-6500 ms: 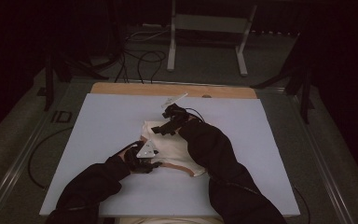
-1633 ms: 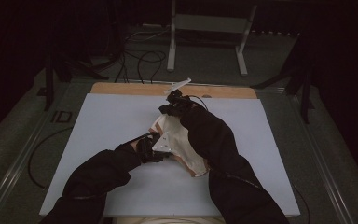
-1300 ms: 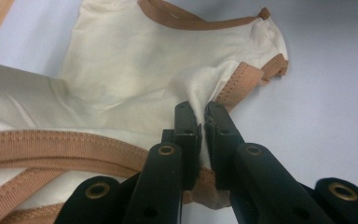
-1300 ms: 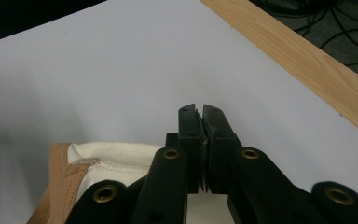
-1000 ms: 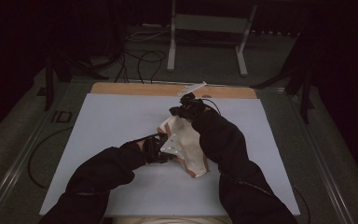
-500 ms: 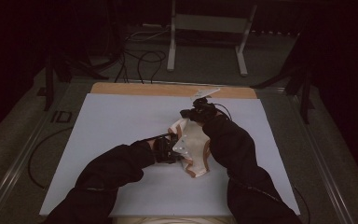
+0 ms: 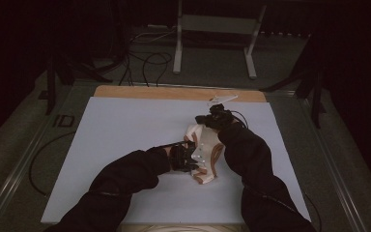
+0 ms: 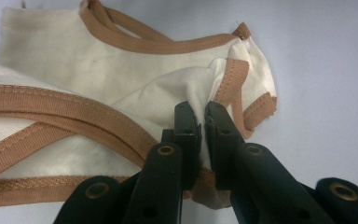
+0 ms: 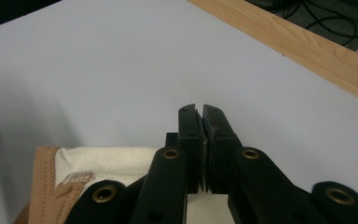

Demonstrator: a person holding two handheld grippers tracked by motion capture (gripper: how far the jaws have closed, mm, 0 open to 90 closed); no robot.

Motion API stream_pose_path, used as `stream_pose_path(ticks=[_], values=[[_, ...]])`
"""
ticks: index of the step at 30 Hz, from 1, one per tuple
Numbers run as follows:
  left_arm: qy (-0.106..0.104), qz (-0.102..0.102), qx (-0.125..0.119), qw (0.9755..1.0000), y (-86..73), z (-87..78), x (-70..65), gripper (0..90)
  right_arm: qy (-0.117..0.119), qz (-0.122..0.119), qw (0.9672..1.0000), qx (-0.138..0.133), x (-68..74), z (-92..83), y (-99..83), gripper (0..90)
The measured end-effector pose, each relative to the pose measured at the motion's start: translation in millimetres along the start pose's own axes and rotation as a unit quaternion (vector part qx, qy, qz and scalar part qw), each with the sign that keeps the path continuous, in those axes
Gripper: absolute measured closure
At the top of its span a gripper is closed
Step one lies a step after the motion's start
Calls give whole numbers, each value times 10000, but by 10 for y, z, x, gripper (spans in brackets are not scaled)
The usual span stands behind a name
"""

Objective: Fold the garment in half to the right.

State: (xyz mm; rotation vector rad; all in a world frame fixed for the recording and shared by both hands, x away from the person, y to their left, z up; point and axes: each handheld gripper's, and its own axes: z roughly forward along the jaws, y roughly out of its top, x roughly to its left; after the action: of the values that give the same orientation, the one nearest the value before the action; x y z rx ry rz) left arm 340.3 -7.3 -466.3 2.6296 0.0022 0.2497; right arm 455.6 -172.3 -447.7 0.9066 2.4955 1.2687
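A small cream cotton garment with tan-brown ribbed trim (image 7: 204,154) lies crumpled on the pale blue-grey desk (image 7: 116,135), a little toward 4 o'clock of the desk's middle in the high view. The left hand-held gripper (image 7: 189,155) sits at the garment's 9 o'clock edge, the black sleeve behind it coming in from 7 o'clock. In the left gripper view its two black jaws stand nearly together, clamped on a bunched fold of the cream cloth (image 8: 186,88) just beside a loop of tan trim; the rest of the garment spreads toward 10 o'clock, with trim bands crossing at 9 o'clock.

The right hand-held gripper (image 7: 204,119) is at the garment's 12 o'clock end in the high view, its cable trailing toward 3 o'clock. In the right gripper view (image 9: 201,116) its jaws are pressed together with a thin layer of pale cloth caught between the pads low down, so it is clamped on the garment's edge; a corner of cream fabric with tan binding (image 9: 88,172) shows at 8 o'clock, touching the desk.

A light wooden strip (image 7: 174,93) runs along the desk's 12 o'clock edge, with black cables (image 7: 145,63) on the floor beyond
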Motion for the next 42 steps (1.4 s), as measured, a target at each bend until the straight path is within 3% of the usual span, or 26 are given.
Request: stream_pose_path(ticks=[7, 24, 29, 35, 37, 42], values=[[-93, -71, 59, 9999, 99, 65, 25, 852, -90, 73, 9999, 1, -86, -28, -91, 874], [-166, 5, 238, 9996, 435, 289, 46, 841, -336, 214, 9992, 65, -353, -83, -346, 873], [-169, -244, 129, 9995, 498, 382, 55, 822, -394, 220, 9990, 78, -435, -66, -393, 872], [-220, -347, 35, 9991, 540, 451, 47, 783, -465, 263, 9985, 116, -486, -66, -454, 864], [-266, -378, -59, 9989, 560, 453, 34, 733, -505, 314, 9982, 117, -508, -82, -479, 833], [-262, -350, -239, 9988, 597, 388, -7, 559, -547, 552, 9968, 177, -566, -135, -515, 607]])
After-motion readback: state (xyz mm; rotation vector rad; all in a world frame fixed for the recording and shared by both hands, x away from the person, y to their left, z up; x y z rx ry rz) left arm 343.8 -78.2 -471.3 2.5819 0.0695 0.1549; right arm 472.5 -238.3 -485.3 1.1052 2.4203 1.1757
